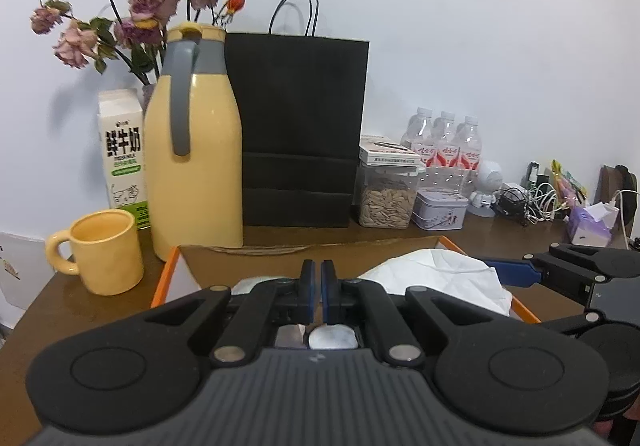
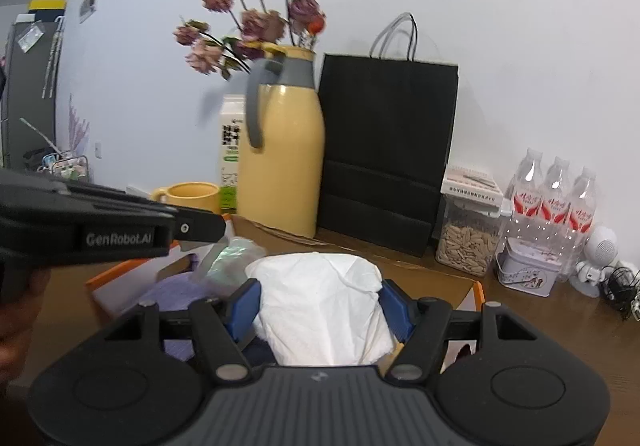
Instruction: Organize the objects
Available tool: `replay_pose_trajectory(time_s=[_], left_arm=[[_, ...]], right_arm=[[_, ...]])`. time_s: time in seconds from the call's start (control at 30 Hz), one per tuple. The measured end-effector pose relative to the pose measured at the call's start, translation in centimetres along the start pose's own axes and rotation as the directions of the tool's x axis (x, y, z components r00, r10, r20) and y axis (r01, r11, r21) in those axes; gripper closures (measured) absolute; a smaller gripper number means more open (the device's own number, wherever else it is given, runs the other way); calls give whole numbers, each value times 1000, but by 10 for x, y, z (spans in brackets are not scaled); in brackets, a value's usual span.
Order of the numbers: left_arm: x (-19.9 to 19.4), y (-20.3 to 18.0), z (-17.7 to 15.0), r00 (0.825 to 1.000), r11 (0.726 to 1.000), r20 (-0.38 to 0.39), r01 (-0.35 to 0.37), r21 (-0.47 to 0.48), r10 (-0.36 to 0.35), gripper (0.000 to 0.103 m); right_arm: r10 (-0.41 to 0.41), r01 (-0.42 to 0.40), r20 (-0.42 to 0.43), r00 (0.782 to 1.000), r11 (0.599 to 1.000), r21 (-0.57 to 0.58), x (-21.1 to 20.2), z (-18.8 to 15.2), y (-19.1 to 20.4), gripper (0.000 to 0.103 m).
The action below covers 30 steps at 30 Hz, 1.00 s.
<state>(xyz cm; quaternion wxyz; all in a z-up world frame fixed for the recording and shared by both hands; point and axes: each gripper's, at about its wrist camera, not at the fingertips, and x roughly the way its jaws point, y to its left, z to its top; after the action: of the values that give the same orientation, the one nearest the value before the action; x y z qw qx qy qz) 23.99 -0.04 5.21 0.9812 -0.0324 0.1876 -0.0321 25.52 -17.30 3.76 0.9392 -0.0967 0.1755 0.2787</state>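
While right gripper [image 2: 318,302] clamps white tissue bundle [image 2: 320,298], left gripper [image 1: 317,286] closed.

Milk carton [image 1: 122,153], far left on worktop beside yellow jug: large black Chinese characters "鲜牛奶" on white front; smaller print and green band beneath too small to read. Same carton in right wrist view shows side panel with blurred black print, unreadable.

Left claw [image 2: 200,228] body, seen from right wrist view at left: white lettering "GenRobot.AI".

Water bottles [image 1: 444,141], far right: red labels with script, illegible.

Box [image 1: 386,153] atop seed jar: printed line, illegible.
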Motion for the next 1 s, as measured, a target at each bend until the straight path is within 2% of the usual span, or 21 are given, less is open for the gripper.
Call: replay_pose_trajectory(time_s=[0.1,0.3,0.37,0.43,0.47,0.53,1.0], left_arm=[[17,5,0,1000,1000,-20,5,-9,-5,99],[31,8,-3,999,1000,-38,-13,21,14,95],[32,9,-4,999,1000,-43,-18,21,19,78],[29,11,-4,999,999,-32,-41,19,42,17],[25,11,-4,998,998,-12,-56,17,57,3],[18,13,-3,997,997,29,-78,13,77,0],[-19,6,-1,994,994,30,-107,12,107,0]], right_arm=[[-10,10,-21,1000,1000,14,20,3,-10,38],[14,-11,-47,999,998,59,38,-5,-23,28],[19,-14,-64,998,998,67,42,-9,-26,11],[15,-10,-69,997,997,72,43,-11,-27,2],[12,-7,-70,998,997,74,42,-12,-28,0],[-6,11,-68,998,997,74,40,-13,-28,0],[-68,70,-22,997,995,72,4,-7,-22,0]])
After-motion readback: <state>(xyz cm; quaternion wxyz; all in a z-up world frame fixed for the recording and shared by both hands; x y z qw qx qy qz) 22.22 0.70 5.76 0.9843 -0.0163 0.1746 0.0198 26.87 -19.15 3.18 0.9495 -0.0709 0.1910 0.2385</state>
